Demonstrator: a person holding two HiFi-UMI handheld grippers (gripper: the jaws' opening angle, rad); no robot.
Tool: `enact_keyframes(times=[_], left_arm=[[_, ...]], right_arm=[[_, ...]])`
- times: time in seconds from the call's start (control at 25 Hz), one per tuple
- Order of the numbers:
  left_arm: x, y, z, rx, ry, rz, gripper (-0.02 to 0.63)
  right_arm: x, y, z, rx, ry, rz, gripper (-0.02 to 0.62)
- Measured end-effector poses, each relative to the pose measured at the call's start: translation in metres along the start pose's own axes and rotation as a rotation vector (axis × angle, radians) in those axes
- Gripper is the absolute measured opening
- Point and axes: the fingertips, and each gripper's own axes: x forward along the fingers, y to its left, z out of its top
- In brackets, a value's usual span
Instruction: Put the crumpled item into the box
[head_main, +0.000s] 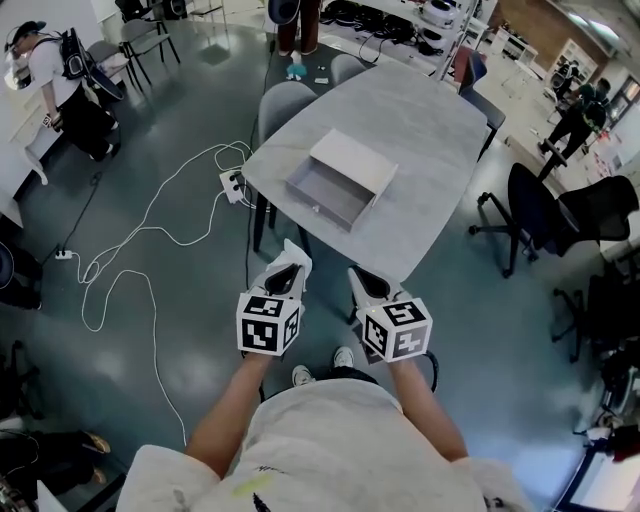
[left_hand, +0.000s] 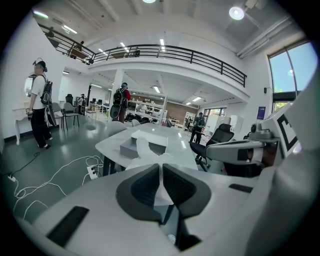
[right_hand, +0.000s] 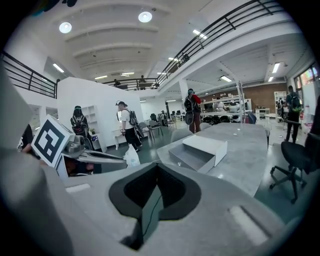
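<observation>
Crumpled item gripped, short of the table, not yet in the box.

Nearest: left gripper (left_hand: 161, 170) jaws are clamped on the white crumpled paper item (left_hand: 149, 156), which sticks up past the pads. Right gripper (right_hand: 156, 172) jaws are pressed together with nothing between them. Both hang side by side just short of the near edge of the grey rounded table (head_main: 420, 130). Farther, in the middle of the table, is the open grey rectangular box with a white cover (head_main: 335, 185); its inside looks empty. My read: pick done; carrying over the table and releasing into the box are left. Left gripper view shows the grip itself. Right gripper view shows the paper from the side at the left gripper's tip. Head view shows the gap to the box, but the paper is hard to make out there.
</observation>
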Motion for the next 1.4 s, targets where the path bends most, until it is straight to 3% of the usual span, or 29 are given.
enact_keyframes(times=[0.44, 1.0, 1.4], left_arm=[[0.041, 0.028, 0.021, 0.046, 0.019, 0.007, 0.025], [0.158, 0.038, 0.073, 0.112, 0.082, 0.005, 0.025], [0.231, 0.039, 0.091, 0.176, 0.155, 0.002, 0.025]], right_arm=[[0.053, -0.025, 0.018, 0.021, -0.031, 0.013, 0.005], [0.115, -0.110, 0.065, 0.034, -0.056, 0.033, 0.005], [0.147, -0.158, 0.083, 0.039, -0.046, 0.047, 0.005]])
